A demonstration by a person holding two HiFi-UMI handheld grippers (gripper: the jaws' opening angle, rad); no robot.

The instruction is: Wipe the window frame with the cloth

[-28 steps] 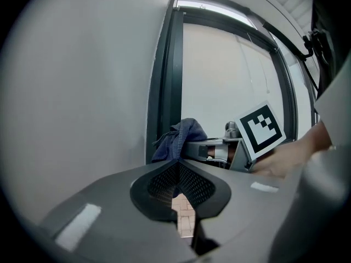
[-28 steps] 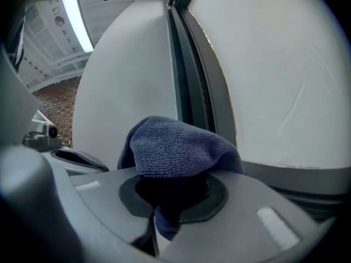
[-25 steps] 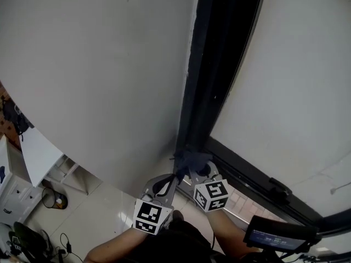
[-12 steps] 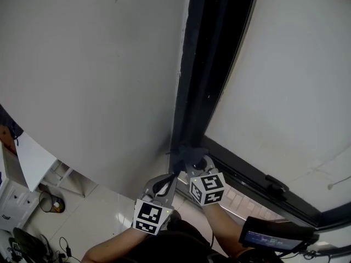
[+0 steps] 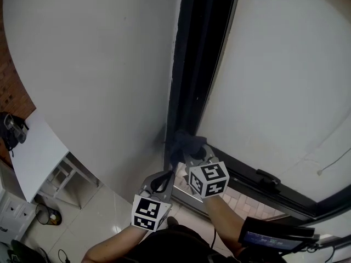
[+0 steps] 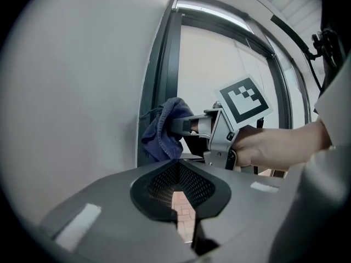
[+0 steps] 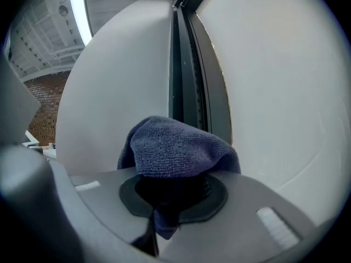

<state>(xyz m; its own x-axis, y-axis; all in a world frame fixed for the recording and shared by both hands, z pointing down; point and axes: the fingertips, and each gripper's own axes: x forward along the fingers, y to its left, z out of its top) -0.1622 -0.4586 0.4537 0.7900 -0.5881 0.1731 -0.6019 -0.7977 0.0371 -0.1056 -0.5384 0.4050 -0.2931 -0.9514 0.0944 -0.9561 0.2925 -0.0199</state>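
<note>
Right tool [image 5: 188, 151], clamped on blue cloth [image 5: 181, 141], has crept up the dark window frame [image 5: 198, 64], wiping under way; left tool [image 5: 165, 178] closed, empty.

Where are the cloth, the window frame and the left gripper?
cloth [image 7: 175, 144]: right gripper view, middle of bunched fabric.
window frame [image 5: 200, 64]: head view, dark upright post.
left gripper [image 6: 178, 164]: left gripper view, between its fingertips.

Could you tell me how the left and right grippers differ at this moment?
The right gripper is shut on the blue cloth at the dark window frame; the left gripper holds nothing. The left gripper sits nearer the person, off the frame. Both have fingers closed.
</note>
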